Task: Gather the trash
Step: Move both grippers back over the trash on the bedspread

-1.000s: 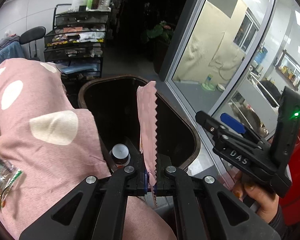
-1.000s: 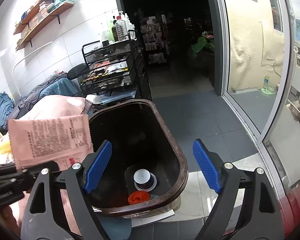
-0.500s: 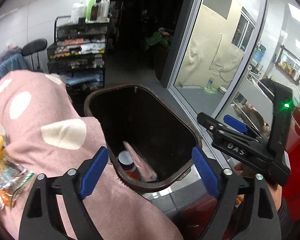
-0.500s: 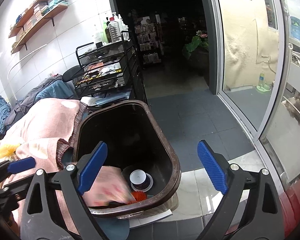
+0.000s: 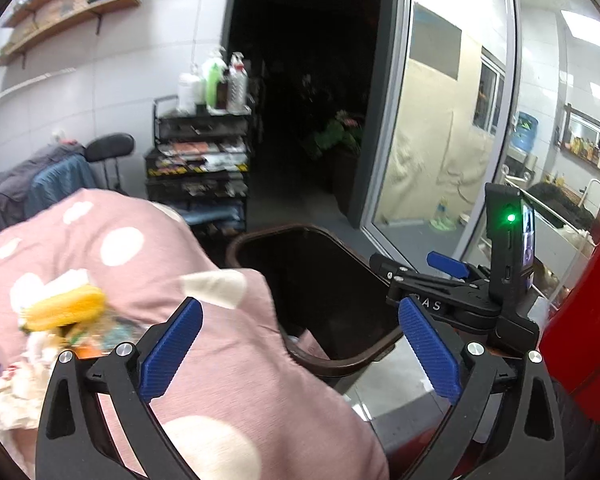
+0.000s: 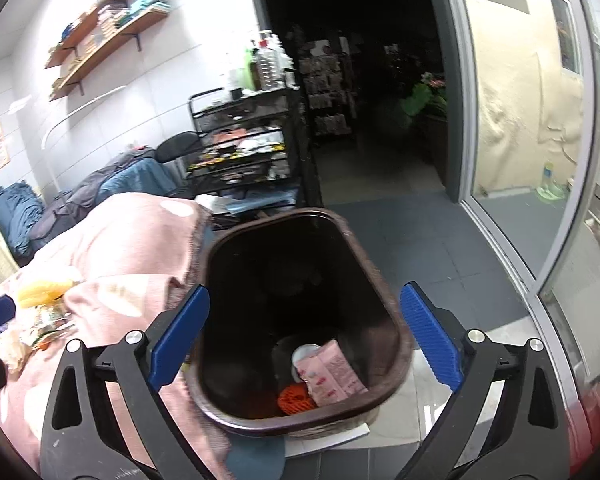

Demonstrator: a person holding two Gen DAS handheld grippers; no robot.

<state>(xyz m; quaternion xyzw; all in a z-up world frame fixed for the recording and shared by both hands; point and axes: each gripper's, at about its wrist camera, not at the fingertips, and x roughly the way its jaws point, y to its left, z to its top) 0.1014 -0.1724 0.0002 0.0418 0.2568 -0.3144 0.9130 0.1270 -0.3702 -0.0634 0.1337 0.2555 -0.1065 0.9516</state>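
A dark brown trash bin (image 6: 396, 336) stands on the floor beside a pink dotted blanket (image 5: 228, 380). Inside it lie a pink packet (image 6: 332, 372), a white cup lid (image 6: 306, 354) and an orange ball (image 6: 296, 398). My right gripper (image 6: 304, 344) is open and empty above the bin. My left gripper (image 5: 300, 356) is open and empty over the blanket's edge, next to the bin (image 5: 340, 362). A pile of wrappers with a yellow piece (image 5: 64, 312) lies on the blanket at the left; it also shows in the right wrist view (image 6: 40, 292). The right gripper (image 5: 432, 286) shows in the left wrist view.
A black wire rack (image 6: 252, 148) with bottles on top stands behind the bin. A glass sliding door (image 6: 512, 140) is at the right, a dark doorway (image 6: 360, 80) behind. A red surface (image 5: 588, 320) is at the far right. A chair with clothes (image 5: 60, 176) is at the left.
The left gripper opened and let the pink packet drop into the bin, then pulled back and swung left toward the blanket. The right gripper stayed open over the bin.
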